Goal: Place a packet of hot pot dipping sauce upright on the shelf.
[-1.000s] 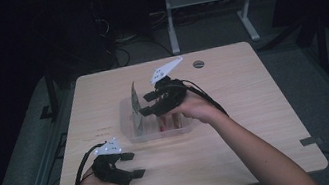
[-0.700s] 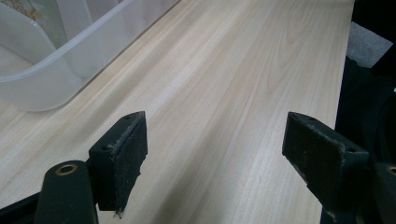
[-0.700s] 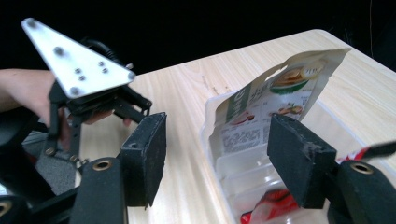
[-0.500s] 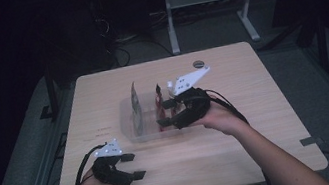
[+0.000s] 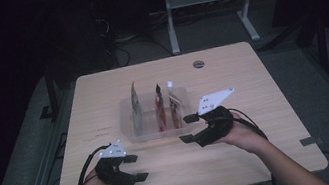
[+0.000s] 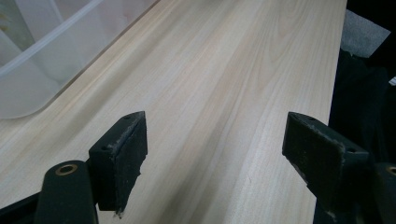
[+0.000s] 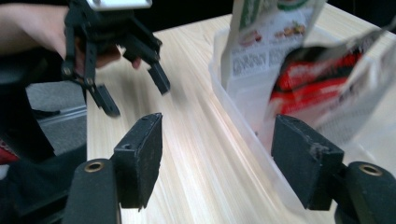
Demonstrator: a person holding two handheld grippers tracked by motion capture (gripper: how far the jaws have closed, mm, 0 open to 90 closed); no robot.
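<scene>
Three flat snack pouches (image 5: 159, 106) stand on edge in the clear plastic tub (image 5: 131, 133) at mid-table, propped by its walls. The right tongs (image 5: 188, 128), just beside the tub, have just been opening and hold nothing. The left tongs (image 5: 135, 168) rest wide and empty on the pale wooden table (image 5: 250, 73).

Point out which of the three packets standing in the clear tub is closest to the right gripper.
The white-topped packet at the tub's right end, beside the red packet. It stands nearest the right gripper; the greenish packet at the left end is farthest.
</scene>
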